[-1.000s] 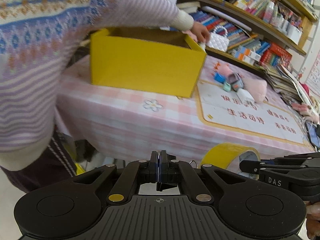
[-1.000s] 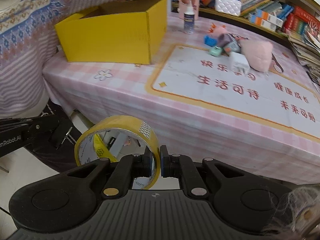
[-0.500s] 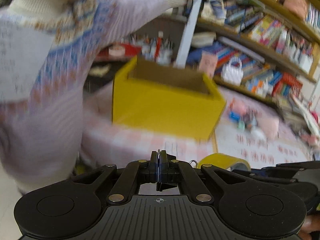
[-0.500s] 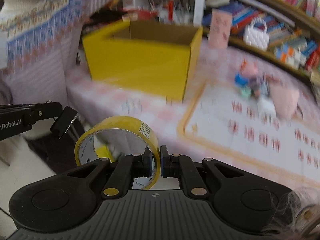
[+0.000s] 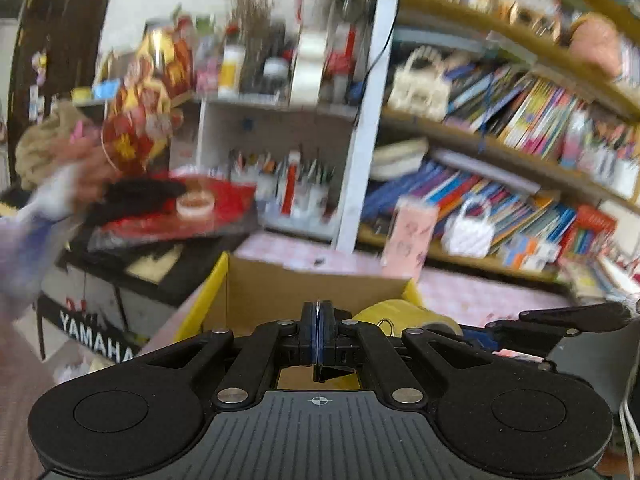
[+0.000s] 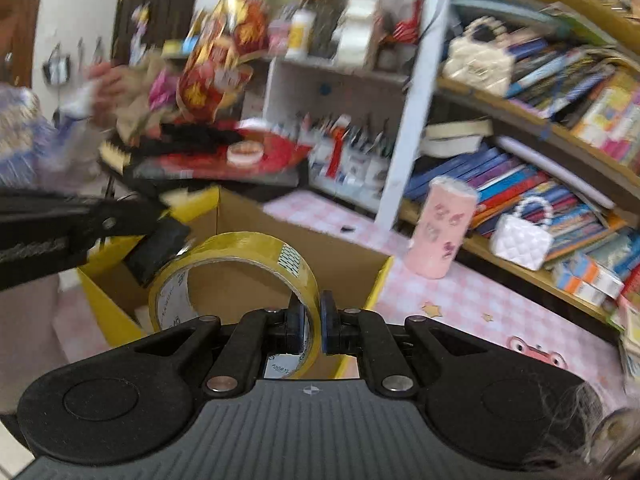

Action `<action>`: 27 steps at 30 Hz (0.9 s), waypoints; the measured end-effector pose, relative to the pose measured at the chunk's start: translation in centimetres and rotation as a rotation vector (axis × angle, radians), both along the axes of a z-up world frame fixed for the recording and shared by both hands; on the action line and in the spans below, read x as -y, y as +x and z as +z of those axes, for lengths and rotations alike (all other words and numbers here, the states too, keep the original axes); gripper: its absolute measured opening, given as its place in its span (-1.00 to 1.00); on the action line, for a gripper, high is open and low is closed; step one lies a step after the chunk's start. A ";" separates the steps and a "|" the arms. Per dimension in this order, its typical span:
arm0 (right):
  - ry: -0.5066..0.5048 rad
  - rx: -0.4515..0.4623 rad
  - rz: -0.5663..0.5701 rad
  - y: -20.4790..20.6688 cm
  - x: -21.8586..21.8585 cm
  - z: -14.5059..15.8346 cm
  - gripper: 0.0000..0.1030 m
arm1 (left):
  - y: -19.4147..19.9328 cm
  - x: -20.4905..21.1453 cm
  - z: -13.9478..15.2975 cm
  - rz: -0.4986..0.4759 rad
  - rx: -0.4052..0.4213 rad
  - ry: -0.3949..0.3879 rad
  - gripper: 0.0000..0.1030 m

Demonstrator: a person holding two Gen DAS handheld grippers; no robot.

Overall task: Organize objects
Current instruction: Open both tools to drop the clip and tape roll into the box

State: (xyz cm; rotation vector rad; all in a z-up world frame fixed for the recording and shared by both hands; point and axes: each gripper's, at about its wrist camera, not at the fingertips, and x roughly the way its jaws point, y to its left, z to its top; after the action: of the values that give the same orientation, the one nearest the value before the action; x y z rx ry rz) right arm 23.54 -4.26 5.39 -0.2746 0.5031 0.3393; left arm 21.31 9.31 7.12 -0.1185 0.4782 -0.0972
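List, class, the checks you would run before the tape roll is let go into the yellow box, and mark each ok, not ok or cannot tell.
1. Right gripper clamped on the yellow tape roll, its band between the pads: ok.
2. Yellow box open at the top: ok.
3. Roll sits in front of the box opening in the right wrist view; truly above it: cannot tell.
4. Left gripper shut, holding nothing: ok.
5. Left gripper clear of the roll: its tip looks very close in the right wrist view: cannot tell.
6. Free room on the box floor: mostly hidden: cannot tell.
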 end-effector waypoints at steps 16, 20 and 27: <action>-0.336 -0.249 0.232 8.6 -4.4 -6.7 -0.82 | 8.6 0.3 -6.8 0.013 -0.330 0.071 -0.92; -0.336 -0.258 0.229 9.0 -4.3 -6.4 -0.62 | 8.9 0.6 -7.4 0.020 -0.366 0.095 -0.63; -0.243 -0.204 0.175 6.8 -2.4 -3.4 -0.44 | 6.3 1.8 -4.1 0.021 -0.204 0.142 0.41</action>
State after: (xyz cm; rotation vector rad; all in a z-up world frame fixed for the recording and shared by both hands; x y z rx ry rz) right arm 30.33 -1.87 1.95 -0.5249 0.7246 0.4805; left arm 27.61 7.49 3.01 0.0062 0.6855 -0.0303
